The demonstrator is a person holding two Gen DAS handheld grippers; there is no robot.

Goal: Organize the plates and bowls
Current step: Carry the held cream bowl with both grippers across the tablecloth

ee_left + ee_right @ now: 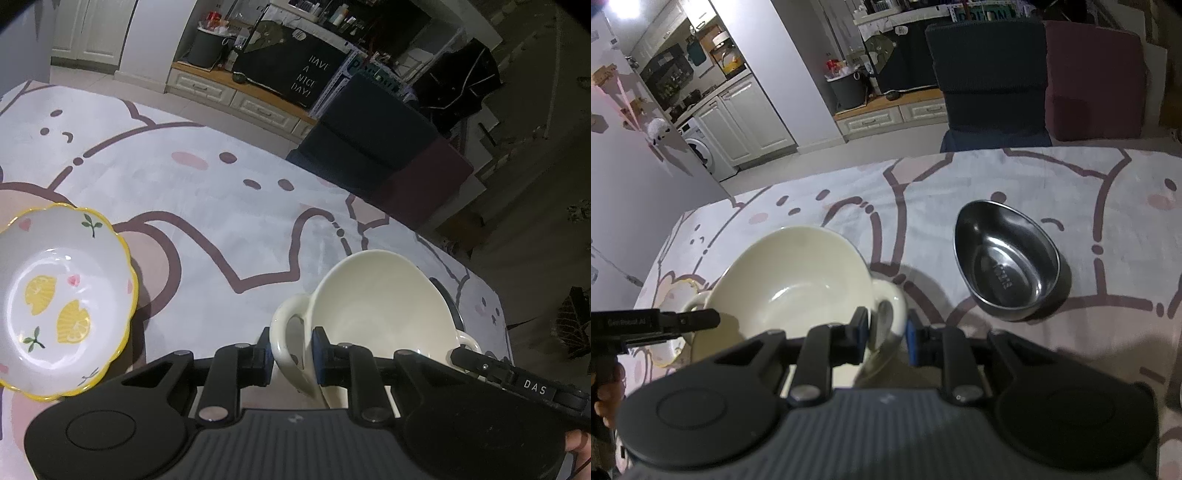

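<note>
Left wrist view: three bowls counted across both cameras, two grippers, one tablecloth. At lower centre, one cream bowl (380,314), glazed ceramic, smooth and round, with two looped handles; left gripper (290,350) clamped on the near handle, blue pads pressed to either side of the loop. At the right edge, right gripper (480,363) reaching in to the far handle, black and hard-cased. At lower left, one shallow bowl (62,299), glossy white with a scalloped yellow rim, painted lemon slices, green sprigs and pink hearts, well apart from the cream one. Beneath all, tablecloth (221,206), soft and matte, pale with brown cartoon outlines and pink spots. Right wrist view: same cream bowl at centre left, jaws closed on its near handle, bowl seemingly lifted clear of the cloth, shadow cast below. At centre right, one steel bowl (1006,258), egg-shaped, polished and reflective, standing alone on the cloth.
</note>
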